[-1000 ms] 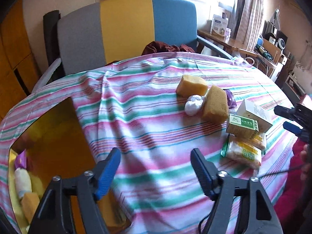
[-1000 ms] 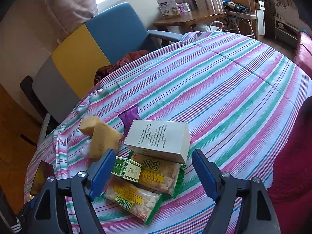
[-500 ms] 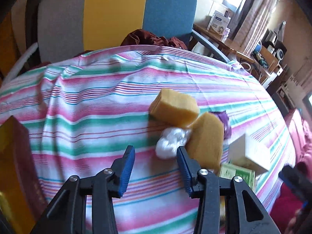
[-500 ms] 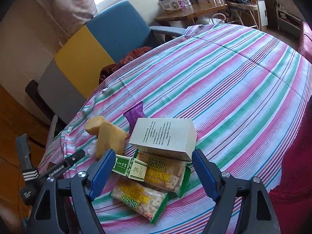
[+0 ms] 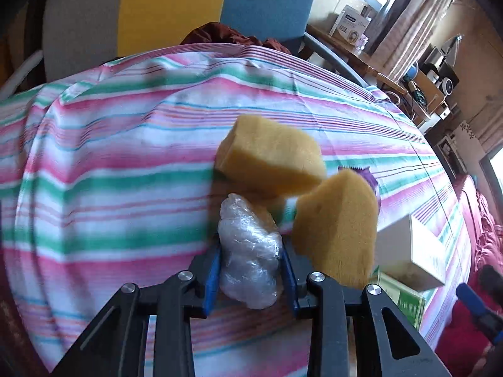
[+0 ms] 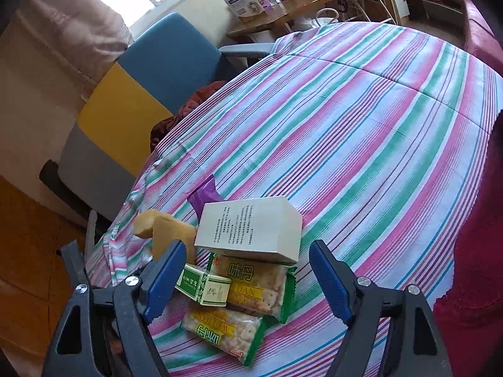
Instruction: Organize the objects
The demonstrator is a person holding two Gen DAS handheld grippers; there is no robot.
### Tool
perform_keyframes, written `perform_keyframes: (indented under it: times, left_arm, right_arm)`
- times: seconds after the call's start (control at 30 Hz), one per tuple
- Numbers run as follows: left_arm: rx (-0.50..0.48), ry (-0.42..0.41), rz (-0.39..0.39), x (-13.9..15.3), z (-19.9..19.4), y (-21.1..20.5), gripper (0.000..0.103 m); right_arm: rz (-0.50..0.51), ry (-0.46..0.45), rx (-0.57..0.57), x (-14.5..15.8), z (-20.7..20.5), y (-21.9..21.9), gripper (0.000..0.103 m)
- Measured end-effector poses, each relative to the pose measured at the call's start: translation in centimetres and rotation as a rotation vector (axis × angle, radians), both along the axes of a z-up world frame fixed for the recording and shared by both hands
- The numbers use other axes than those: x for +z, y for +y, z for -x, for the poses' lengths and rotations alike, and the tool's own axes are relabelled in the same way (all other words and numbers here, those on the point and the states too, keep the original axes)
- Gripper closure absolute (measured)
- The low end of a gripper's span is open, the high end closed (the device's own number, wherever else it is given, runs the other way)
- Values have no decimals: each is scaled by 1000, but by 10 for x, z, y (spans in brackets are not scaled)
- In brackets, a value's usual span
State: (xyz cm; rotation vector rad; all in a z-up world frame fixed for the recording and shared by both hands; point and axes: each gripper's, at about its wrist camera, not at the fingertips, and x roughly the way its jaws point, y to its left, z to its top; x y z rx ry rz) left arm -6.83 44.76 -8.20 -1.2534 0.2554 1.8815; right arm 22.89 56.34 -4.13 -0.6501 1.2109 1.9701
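Note:
A clear-plastic-wrapped white bundle point(image 5: 245, 229) lies on the striped tablecloth point(image 5: 110, 188), and my left gripper point(image 5: 250, 251) is shut on it, blue pads pressing both sides. Two yellow sponges point(image 5: 273, 157) point(image 5: 339, 229) sit just behind and to the right of it, close against it. My right gripper point(image 6: 246, 251) stands open over a white box point(image 6: 248, 220), a small green box point(image 6: 204, 286) and two cracker packs point(image 6: 257, 286) point(image 6: 223, 333), with nothing gripped. A purple packet point(image 6: 204, 194) pokes out behind the white box.
A chair with grey, yellow and blue panels point(image 5: 176, 6) stands at the far table edge with a dark red cloth point(image 5: 220, 31) on its seat. A wooden side desk point(image 6: 276, 19) is beyond. Red fabric point(image 6: 471, 298) borders the table's near right.
My left gripper has travelled forward and down to the wrapped bundle and closed on it; the yellow bin at the left has left the view. My right gripper rolled a little and stays open.

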Motion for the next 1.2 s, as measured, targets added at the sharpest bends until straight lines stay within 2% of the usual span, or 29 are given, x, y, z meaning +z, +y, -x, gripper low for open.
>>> perform_keyframes:
  times: [0.17,0.4,0.53,0.6,0.67,0.77,0.87,0.97,1.13,1.2]
  left_arm:
    - [-14,62,32,2,-29,-39,69]
    - [-60,158,29,-2,-69,-85,69]
    - [-93,208,25,-4,-77,-91,69]
    - [-103,212,20,-4,-76,-89,69]
    - [-105,210,11,-5,-74,-89,69]
    - [-109,216,1,-6,-74,-89,69]
    - [-106,209,-12,-6,-73,-92,68]
    - [-108,217,-17,-6,-75,-91,68]
    - [-103,215,-27,-7,-76,-92,68]
    - [-105,218,-30,-7,-76,-92,68]
  right_arm:
    - [45,15,-24,-5,-6,3,21]
    - [25,-47,24,-5,7,-5,21]
    - [-14,-145,159,-4,32,-17,21]
    - [-71,-214,273,2,48,-23,21]
    - [-177,-328,385,7,63,-28,20]
    - [-220,-398,514,8,77,-22,19]
    - [-304,-533,556,9,85,-16,19]
    - [-251,-534,566,10,83,-10,19]
    - [-105,-474,723,1,74,-42,21]
    - [-99,-469,793,-5,80,-59,21]
